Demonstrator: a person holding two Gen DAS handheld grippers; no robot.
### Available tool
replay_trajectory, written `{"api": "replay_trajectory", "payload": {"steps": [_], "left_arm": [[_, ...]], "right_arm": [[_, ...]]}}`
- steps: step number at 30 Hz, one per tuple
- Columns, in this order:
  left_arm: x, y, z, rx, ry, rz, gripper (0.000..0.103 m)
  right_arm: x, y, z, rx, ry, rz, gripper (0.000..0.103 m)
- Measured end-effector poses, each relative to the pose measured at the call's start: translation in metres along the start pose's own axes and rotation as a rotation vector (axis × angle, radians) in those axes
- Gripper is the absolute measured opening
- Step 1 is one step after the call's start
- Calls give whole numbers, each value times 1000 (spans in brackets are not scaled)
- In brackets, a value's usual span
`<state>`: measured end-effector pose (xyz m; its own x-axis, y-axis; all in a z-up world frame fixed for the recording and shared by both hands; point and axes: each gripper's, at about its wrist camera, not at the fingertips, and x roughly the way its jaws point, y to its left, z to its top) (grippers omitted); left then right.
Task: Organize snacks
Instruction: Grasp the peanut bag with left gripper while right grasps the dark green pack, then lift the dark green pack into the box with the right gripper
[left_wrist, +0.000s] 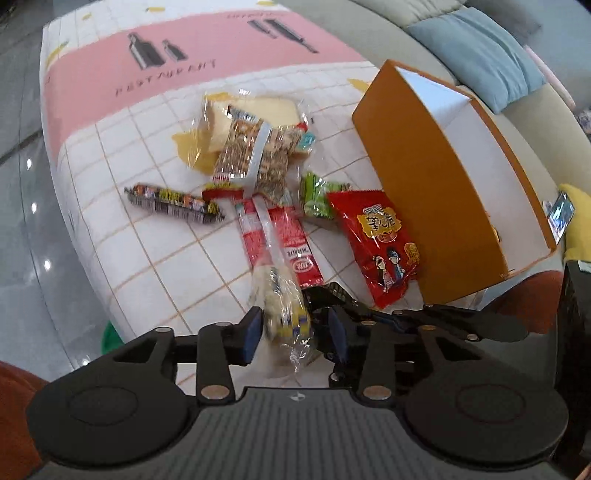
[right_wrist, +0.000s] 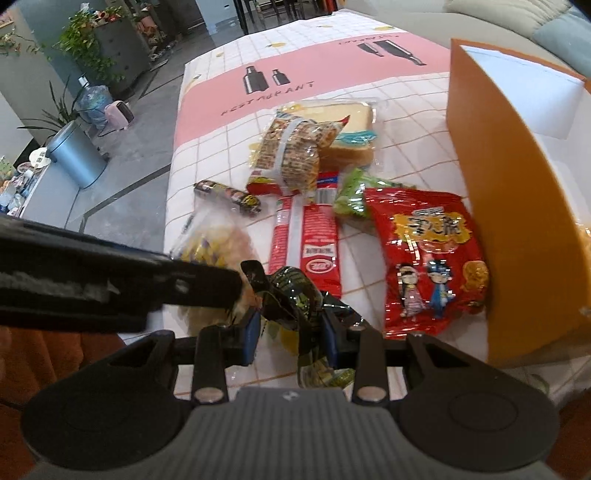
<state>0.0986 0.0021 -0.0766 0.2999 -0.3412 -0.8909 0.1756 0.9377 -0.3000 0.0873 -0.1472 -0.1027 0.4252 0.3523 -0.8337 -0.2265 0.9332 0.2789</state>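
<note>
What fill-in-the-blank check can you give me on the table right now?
The box beside the snacks is ___ outside.
The packet with two cartoon figures is ___.
The tablecloth's pink band reads ___.
The dark packet is clamped in the ___ gripper.
Missing words: orange; red; RESTAURANT; right.

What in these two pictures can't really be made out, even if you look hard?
- Inside of the orange box: its near wall hides the bottom in both views.
- Clear snack bag, left view: motion blur smears its contents.
- Dark crinkled packet, right view: gripper fingers cover its label.
- Green packet: the red cartoon bag overlaps it.
</note>
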Motion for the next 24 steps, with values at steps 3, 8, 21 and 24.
{"api": "replay_trajectory", "payload": {"steps": [3,8,21,24], "left_arm": [[6,4,-1,-26,15,-2,52],[14,6,-5,-10,34,70,42],[16,9,-7,9,1,166,26],[8,9,-7,4,-16,154,25]], "right_arm": [[4,1,-1,-6,8,-2,34],[7,0,-3,-9,25,-15,34],[11,-1,-5,-29,42,-24,34],[4,0,-4,-37,28,-30,34]]}}
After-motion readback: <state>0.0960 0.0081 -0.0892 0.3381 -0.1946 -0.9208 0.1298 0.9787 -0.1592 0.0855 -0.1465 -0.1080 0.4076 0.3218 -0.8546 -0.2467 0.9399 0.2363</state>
